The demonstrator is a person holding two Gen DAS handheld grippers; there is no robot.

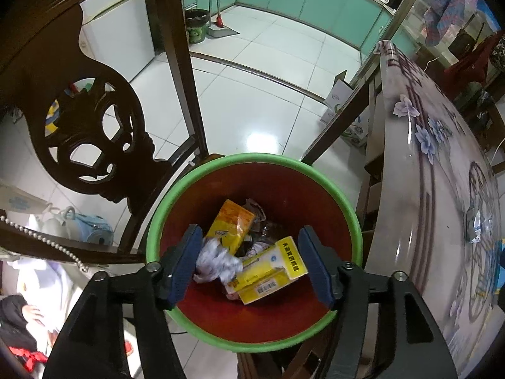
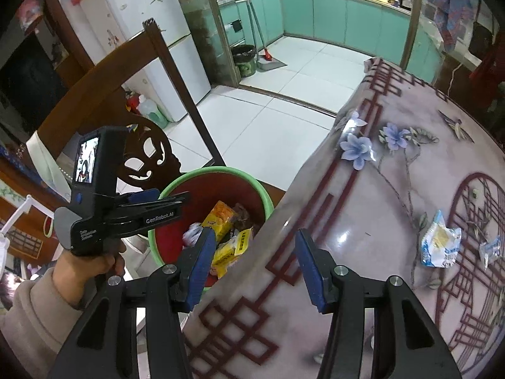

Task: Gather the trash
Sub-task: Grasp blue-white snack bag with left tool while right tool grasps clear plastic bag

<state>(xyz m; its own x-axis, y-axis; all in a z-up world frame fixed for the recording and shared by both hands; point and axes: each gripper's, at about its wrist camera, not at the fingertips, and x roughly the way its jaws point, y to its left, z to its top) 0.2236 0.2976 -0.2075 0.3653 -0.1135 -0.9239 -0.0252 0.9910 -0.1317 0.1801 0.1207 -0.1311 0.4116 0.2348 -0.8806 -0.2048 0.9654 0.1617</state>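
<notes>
My left gripper [image 1: 251, 265] hangs open above a red bin with a green rim [image 1: 252, 158]. A crumpled white paper [image 1: 214, 259] lies blurred beside its left pad [image 1: 186, 265], and the right pad is clear of it. Two yellow boxes [image 1: 271, 268] and other scraps lie in the bin. The right wrist view shows that left gripper [image 2: 167, 199], held in a hand, over the bin's rim [image 2: 221, 170]. My right gripper [image 2: 255, 268] stands open over the table's near edge with nothing between its fingers. A torn blue-white wrapper [image 2: 438, 246] and a smaller one [image 2: 489, 249] lie on the table.
The round table with a flowered cloth [image 2: 378, 205] stands right of the bin. A dark carved wooden chair [image 1: 94, 126] stands close on the bin's left. White tiled floor [image 1: 252, 94] stretches toward a kitchen with another bin and a broom [image 2: 265, 47].
</notes>
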